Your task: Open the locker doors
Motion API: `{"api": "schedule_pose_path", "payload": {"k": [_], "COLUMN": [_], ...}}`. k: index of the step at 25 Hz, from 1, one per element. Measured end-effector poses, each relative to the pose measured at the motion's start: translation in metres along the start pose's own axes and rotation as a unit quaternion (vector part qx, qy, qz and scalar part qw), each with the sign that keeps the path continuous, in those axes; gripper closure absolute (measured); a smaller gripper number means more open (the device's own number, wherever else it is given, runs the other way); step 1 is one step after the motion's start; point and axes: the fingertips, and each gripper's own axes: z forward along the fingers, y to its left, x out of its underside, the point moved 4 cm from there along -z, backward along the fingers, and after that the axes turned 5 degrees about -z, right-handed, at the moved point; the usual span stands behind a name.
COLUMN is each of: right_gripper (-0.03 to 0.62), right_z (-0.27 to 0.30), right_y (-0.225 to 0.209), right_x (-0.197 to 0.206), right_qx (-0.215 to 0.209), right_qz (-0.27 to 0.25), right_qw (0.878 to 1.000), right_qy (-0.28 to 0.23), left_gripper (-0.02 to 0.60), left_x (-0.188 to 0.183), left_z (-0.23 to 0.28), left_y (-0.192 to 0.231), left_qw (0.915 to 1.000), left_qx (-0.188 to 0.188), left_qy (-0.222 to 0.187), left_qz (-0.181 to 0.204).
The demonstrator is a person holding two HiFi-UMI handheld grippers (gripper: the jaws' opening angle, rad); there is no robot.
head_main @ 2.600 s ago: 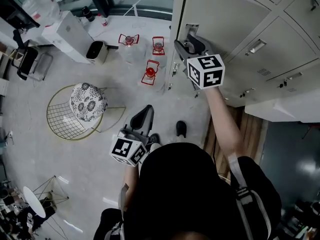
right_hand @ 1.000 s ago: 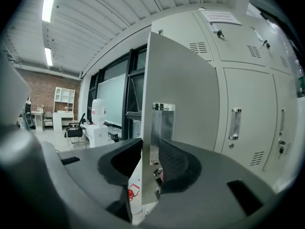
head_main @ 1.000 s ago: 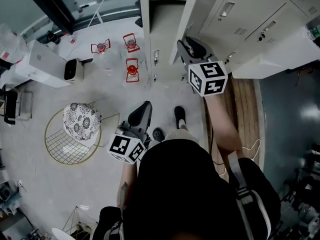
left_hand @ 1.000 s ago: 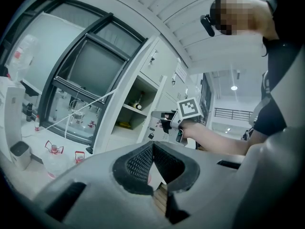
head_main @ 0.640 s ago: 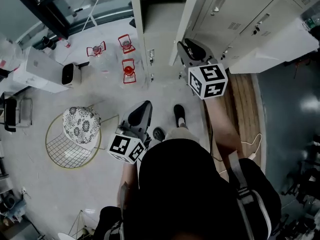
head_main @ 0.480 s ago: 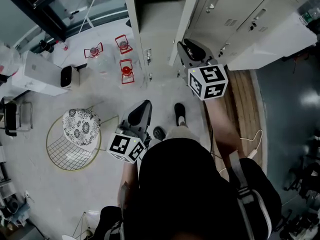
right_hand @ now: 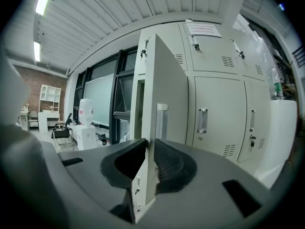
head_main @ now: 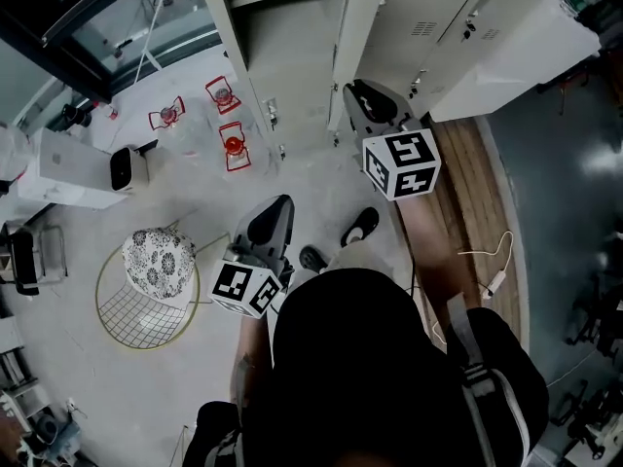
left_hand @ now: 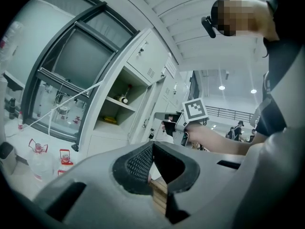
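**Far left.** In the head view, a wire chair (head_main: pixel 125 311) with a patterned cushion (head_main: pixel 158 264) stands on the pale floor (head_main: pixel 321 178). Three red lanterns (head_main: pixel 232 146) stand nearer the lockers, well apart from the chair.

**Left gripper** (head_main: pixel 282 205). It is held over the floor between the chair and the person's shoes (head_main: pixel 360 227) and touches nothing. Its own view shows the jaws clenched tip to tip, with nothing between them.

**Open compartment** (head_main: pixel 292 37). It lies to the right of the lanterns with its interior exposed. The left gripper view shows an inner shelf (left_hand: pixel 119 104) carrying small items that are too small to identify.

**Locker door** (right_hand: pixel 167 75). It is swung out from the bank, at the right of the open compartment, and stands edge-on to the right gripper. A handle plate (right_hand: pixel 162 120) sits on the door face just right of that edge.

**Right gripper** (right_hand: pixel 148 147). Its jaws have just been closing. The free vertical edge of the locker door stands between them, with both pads against it, so the door is grasped. In the head view the gripper sits at the foot of the door edge.

**Far right.** The closed lockers (head_main: pixel 458 27) continue the bank, each door flush. A wooden floor strip (head_main: pixel 477 193) runs below them, with a white cable (head_main: pixel 487 261) lying on it.
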Motion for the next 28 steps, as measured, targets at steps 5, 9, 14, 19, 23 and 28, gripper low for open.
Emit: {"api": "schedule_pose_path", "payload": {"k": [5,9,14,19,23,28], "right_gripper": [0.536,0.549,0.55,0.553,0.553,0.553], "right_z": [-0.011,-0.018,-0.027,-0.034,-0.04,-0.047], "right_y": [-0.01,-0.021,-0.032,-0.049,-0.063,-0.085], "right_x": [0.003,0.005,0.009,0.013,0.015,0.021], "right_qx": [0.021,0.035,0.044,0.045,0.046,0.049], "right_qz": [0.006,0.01,0.012,0.019,0.021,0.028], "right_qw": [1.0,0.999,0.999,0.999,0.999,0.998], "right_qy": [0.005,0.009,0.008,0.006,0.005,0.003], "left_gripper": [0.565,0.565,0.565,0.565,0.565,0.565], "left_x": [0.001,0.002,0.004,0.006,0.006,0.009], "left_z": [0.008,0.015,0.023,0.034,0.044,0.058], "left_y": [-0.006,-0.012,-0.017,-0.024,-0.031,-0.044], "left_qw": [0.9998,0.9994,0.9989,0.9986,0.9986,0.9986], "left_qx": [0.018,0.03,0.043,0.048,0.048,0.047], "left_qy": [0.008,0.013,0.018,0.021,0.021,0.022], "left_qz": [0.002,-0.002,0.001,0.003,0.005,0.005]}}
